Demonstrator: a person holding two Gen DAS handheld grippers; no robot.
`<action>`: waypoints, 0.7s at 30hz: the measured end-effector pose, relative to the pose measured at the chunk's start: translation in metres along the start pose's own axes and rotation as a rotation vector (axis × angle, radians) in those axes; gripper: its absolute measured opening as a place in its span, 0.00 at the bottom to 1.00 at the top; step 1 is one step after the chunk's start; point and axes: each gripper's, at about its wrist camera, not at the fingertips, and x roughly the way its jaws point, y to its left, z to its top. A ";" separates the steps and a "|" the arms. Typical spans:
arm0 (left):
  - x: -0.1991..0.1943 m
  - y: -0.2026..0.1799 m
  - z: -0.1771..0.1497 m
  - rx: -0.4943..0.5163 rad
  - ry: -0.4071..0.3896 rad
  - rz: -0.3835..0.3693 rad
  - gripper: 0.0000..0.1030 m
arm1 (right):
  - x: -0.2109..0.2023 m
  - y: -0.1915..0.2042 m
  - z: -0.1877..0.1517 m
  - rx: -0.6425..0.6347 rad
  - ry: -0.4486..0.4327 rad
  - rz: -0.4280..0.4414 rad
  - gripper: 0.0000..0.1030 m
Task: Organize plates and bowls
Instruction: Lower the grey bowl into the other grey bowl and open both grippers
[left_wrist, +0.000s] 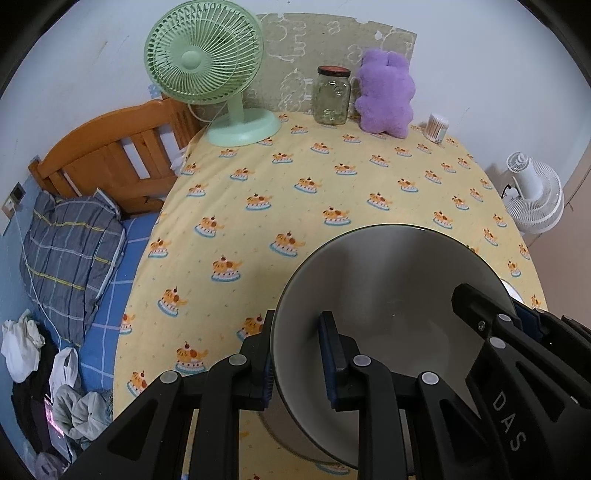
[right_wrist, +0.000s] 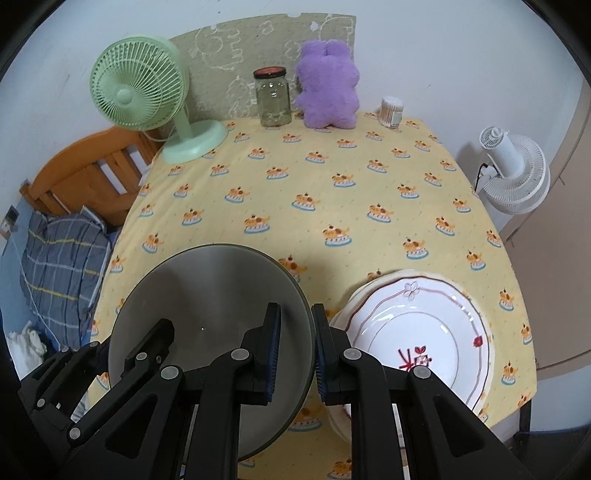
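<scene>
Left tongs (left_wrist: 295, 354) and right tongs (right_wrist: 295, 354) are clamped on opposite rims of one grey bowl (left_wrist: 388, 280): rigid, smooth, breakable, best held rimwise.

Each black hand-held gripper (left_wrist: 297, 362) has blue pads (right_wrist: 274, 354) and grey rivets (one reads "DAS").

My claws (right_wrist: 295, 354) are matt black plastic with ribbed blue pads (right_wrist: 274, 354). The bowl (left_wrist: 388, 295) they pinch looks like dull grey ceramic, smooth inside, though it could be metal. The plates (right_wrist: 424, 332) beside it are glossy white glazed china. A soft printed cloth (right_wrist: 332, 192) covers the table. At the back stand a clear glass jar (right_wrist: 273, 98), a fuzzy purple plush (right_wrist: 328, 85) and a smooth green plastic fan (right_wrist: 140, 88). The bed frame (left_wrist: 110, 155) is varnished wood.
</scene>
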 end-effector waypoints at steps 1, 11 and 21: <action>0.001 0.002 -0.001 0.000 0.001 0.000 0.19 | 0.001 0.001 -0.001 -0.004 0.001 -0.001 0.19; 0.013 0.012 -0.012 -0.015 0.034 0.013 0.19 | 0.014 0.015 -0.009 -0.044 0.040 -0.001 0.19; 0.025 0.017 -0.019 -0.011 0.070 0.024 0.19 | 0.029 0.021 -0.014 -0.056 0.084 -0.001 0.19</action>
